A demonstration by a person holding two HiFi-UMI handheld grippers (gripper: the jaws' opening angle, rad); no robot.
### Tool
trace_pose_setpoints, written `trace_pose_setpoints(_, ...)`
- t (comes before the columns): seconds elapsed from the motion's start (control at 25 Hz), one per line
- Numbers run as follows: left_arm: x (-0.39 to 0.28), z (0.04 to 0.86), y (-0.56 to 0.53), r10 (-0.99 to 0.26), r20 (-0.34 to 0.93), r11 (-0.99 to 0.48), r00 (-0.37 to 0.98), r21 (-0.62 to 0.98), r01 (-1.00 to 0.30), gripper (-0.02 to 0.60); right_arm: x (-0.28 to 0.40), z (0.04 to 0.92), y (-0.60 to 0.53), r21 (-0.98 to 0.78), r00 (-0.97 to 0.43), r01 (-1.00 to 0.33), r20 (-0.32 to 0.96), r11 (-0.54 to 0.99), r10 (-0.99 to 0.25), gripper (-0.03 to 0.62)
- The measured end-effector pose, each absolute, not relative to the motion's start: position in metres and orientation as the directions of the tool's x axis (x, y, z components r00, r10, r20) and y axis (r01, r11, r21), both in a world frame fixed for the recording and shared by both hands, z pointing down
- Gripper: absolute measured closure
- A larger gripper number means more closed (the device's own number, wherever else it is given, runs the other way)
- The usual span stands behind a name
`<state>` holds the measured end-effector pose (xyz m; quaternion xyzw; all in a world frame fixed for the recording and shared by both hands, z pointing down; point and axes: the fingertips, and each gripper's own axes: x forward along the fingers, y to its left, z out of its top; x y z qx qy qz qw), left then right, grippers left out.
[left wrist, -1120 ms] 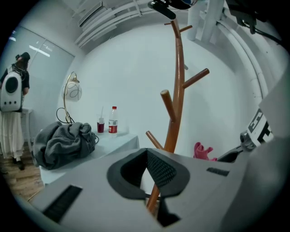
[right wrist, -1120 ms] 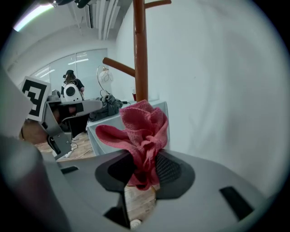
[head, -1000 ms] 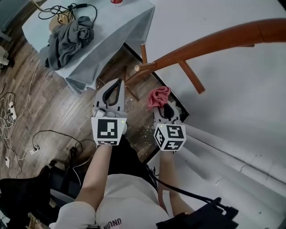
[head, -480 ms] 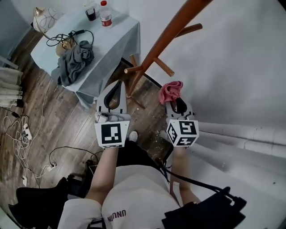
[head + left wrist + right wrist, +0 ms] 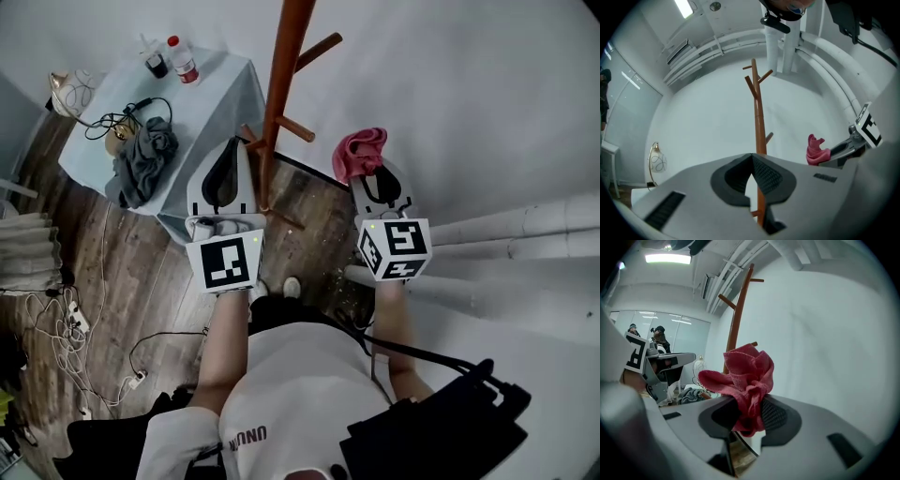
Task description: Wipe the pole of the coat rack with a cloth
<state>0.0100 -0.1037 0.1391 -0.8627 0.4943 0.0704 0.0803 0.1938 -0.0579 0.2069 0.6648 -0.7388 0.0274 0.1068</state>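
Coat rack pole [image 5: 278,84] stands upright between the grippers; right gripper [image 5: 378,178] is clamped on a bunched pink cloth [image 5: 359,152], left gripper [image 5: 228,155] closed, empty, just beside the pole

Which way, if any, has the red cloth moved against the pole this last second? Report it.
Yes. The cloth, in the right gripper, has climbed from near the foot of the pole to level with its lower peg, clear of it.

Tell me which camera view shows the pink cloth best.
The right gripper view: the cloth fills the middle, pinched between the right tongs, its folds clear. The head view shows it small, from above. The left gripper view shows it small too, off to the right.
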Motion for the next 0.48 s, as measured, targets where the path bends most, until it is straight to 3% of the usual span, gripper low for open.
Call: trace_pose_setpoints(0.48, 0.029, 0.1, -0.101, -0.801, -0.282, -0.526, 0.529, -0.093, -0.846, 0.568, 0.193, 0.158, -0.059, 0.148, -0.091, -0.984, 0.088, 0.103, -0.992, 0.461)
